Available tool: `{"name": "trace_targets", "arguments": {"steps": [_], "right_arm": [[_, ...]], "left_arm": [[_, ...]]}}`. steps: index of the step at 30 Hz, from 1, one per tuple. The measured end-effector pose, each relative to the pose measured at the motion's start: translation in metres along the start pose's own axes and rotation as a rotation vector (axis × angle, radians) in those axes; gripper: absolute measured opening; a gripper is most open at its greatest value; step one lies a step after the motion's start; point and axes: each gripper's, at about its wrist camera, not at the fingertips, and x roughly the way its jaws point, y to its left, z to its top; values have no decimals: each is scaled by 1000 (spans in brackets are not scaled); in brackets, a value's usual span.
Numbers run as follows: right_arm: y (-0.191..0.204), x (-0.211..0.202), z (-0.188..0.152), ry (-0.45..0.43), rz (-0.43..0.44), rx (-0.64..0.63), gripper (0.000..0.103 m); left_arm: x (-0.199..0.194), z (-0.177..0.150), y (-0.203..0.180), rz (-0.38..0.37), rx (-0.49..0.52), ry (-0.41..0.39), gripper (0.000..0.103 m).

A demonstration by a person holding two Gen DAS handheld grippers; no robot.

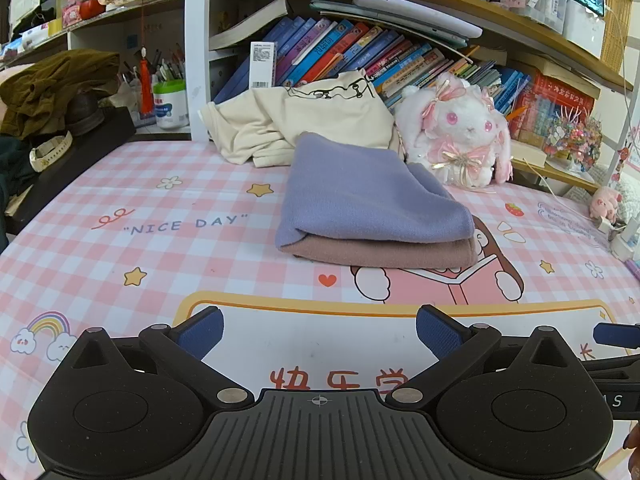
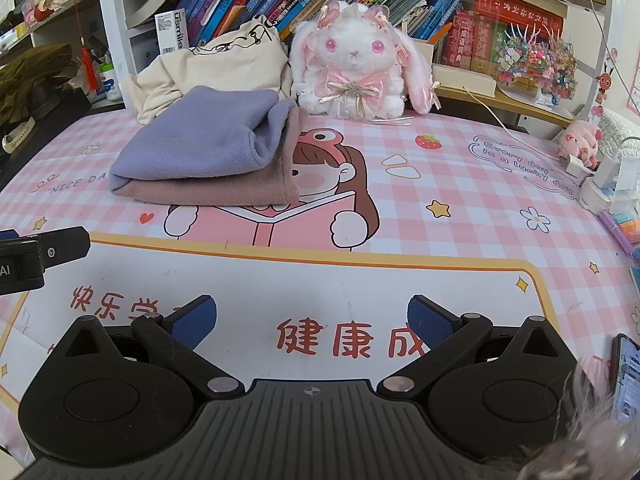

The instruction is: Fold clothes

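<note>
A folded lilac cloth (image 1: 360, 196) lies on top of a folded dusty-pink cloth (image 1: 384, 254) on the pink checked desk mat (image 1: 160, 248). The stack also shows in the right wrist view, lilac (image 2: 200, 140) over pink (image 2: 224, 192). Behind it a crumpled cream garment (image 1: 304, 124) leans on the books; it also shows in the right wrist view (image 2: 208, 68). My left gripper (image 1: 318, 334) is open and empty, near the mat's front, short of the stack. My right gripper (image 2: 312, 324) is open and empty, to the right of the left one (image 2: 40, 256).
A white and pink plush rabbit (image 1: 456, 132) sits behind the stack. Bookshelves (image 1: 360, 52) line the back. An olive garment (image 1: 52, 88) and a watch (image 1: 50, 152) lie at left. Chargers and cables (image 2: 600, 176) lie at right, a phone (image 2: 626, 376) at the near right.
</note>
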Motion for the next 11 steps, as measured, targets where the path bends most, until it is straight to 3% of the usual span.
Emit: {"name": "trace_targets", "arguments": {"steps": [11], "right_arm": [[-1, 5, 0, 19, 1, 6, 103]], "left_arm": [[7, 0, -1, -1, 6, 22, 103]]}}
